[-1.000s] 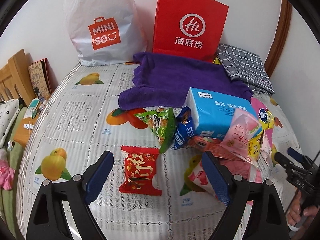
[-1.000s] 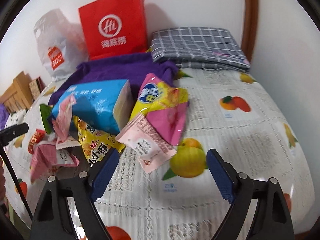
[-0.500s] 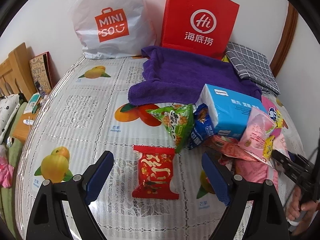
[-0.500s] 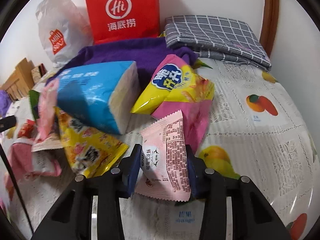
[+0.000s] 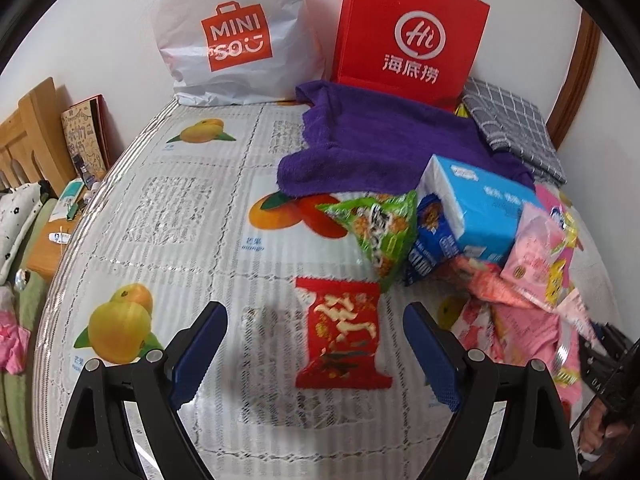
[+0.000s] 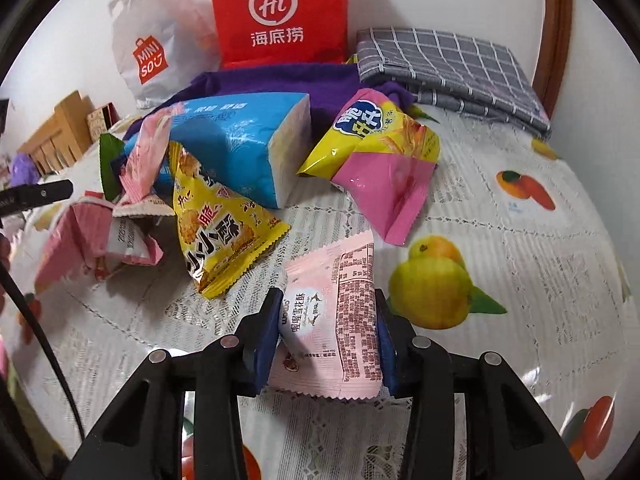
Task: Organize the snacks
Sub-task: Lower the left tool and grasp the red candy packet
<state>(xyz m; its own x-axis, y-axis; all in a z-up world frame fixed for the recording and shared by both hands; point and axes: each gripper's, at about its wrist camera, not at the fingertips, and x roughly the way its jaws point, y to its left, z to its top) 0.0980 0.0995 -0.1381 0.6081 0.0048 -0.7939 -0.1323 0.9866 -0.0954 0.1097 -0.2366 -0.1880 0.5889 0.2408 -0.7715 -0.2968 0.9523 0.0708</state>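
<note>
While the left gripper (image 5: 316, 354) hangs with its fingers spread wide and empty above a red snack packet (image 5: 342, 340) lying flat on the fruit-print desk cloth (image 5: 168, 216), the right gripper (image 6: 326, 334) has its fingers easing slightly outward yet pressed on both sides of a pale pink snack packet (image 6: 332, 312). Just beyond it lie a yellow snack bag (image 6: 218, 232), a yellow-and-pink bag (image 6: 376, 160) and a blue tissue pack (image 6: 244, 148), crowded together.
</note>
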